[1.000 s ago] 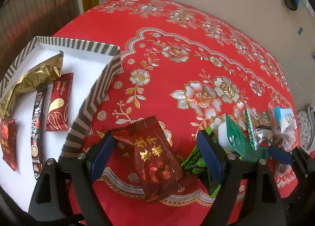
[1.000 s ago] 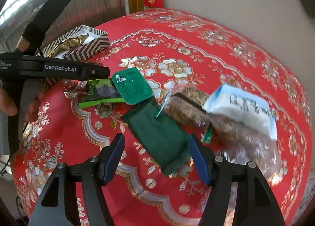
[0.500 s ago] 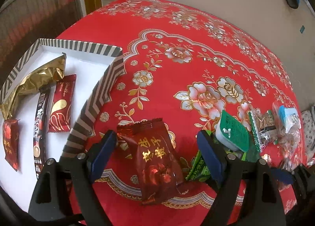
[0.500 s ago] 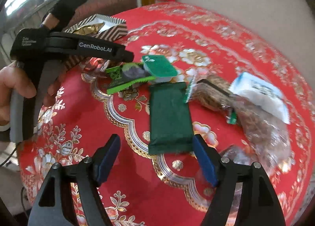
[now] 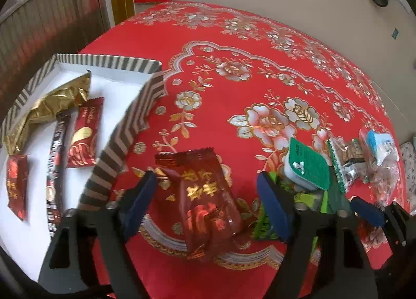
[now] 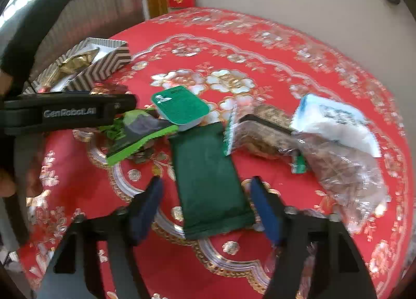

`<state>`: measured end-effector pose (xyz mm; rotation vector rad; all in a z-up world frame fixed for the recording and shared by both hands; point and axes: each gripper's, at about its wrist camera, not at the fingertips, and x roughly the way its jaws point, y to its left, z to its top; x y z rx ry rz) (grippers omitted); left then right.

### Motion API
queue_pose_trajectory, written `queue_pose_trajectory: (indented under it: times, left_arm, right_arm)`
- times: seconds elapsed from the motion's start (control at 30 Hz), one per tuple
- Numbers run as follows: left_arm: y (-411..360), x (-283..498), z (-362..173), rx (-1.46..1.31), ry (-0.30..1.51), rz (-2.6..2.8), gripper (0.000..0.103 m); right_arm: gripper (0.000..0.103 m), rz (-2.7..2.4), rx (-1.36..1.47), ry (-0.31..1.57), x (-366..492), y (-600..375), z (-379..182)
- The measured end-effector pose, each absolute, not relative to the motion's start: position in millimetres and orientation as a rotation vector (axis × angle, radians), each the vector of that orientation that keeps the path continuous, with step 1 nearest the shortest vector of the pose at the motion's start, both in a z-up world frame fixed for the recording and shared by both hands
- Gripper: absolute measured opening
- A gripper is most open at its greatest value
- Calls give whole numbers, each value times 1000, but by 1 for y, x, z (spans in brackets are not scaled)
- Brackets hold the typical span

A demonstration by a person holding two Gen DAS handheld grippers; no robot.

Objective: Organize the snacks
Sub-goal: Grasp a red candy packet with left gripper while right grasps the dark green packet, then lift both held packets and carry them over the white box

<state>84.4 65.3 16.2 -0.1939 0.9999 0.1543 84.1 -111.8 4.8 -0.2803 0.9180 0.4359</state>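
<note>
The left gripper [image 5: 205, 195] is closing its jaws around a dark red candy packet [image 5: 200, 195] printed with gold Chinese characters. The left pad touches the packet's edge, while the right pad stands clear of it, so nothing is clamped yet. The packet lies on the red floral tablecloth [image 5: 234, 46], just beside the zigzag-striped box [image 5: 124, 137]. In the box lie a gold foil wrapper [image 5: 49, 106], a dark stick sachet [image 5: 56, 169] whose lettering is blurred, a red packet with gold script [image 5: 84, 135] and a small red candy packet [image 5: 17, 184].

The right gripper [image 6: 206, 205] is closing too — a plain dark green packet [image 6: 210, 182] lies between its blue pads, both pads apart from it. Beyond sit a green-lidded cup [image 6: 182, 109], a bright green wrapper [image 6: 137, 137], a clear-wrapped brown snack [image 6: 262, 132] and a white-and-blue packet [image 6: 335, 124] with unreadable print. The left gripper's side reads "GenRobot.AI" — a hand [image 6: 6, 184] holds it at the left edge.
</note>
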Motion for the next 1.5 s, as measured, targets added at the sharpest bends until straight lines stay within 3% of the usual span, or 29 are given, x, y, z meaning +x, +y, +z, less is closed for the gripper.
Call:
queue_pose_trajectory:
  times: [0.03, 0.1, 0.3, 0.73, 1.5]
  left_arm:
    - [66, 82, 17, -185, 994, 164, 65]
    - [67, 79, 18, -173, 984, 164, 42]
    - [74, 65, 20, -205, 990, 105, 36]
    - [64, -3, 36, -146, 922, 3, 35]
    - [30, -39, 49, 6, 844, -42, 35]
  right_arm:
    - [46, 434, -270, 926, 84, -113, 5]
    - [46, 418, -244, 937, 81, -116, 6]
    - [45, 357, -157, 931, 51, -128, 7]
    - [45, 270, -9, 853, -26, -151, 11]
    - [45, 221, 22, 715, -40, -128, 49]
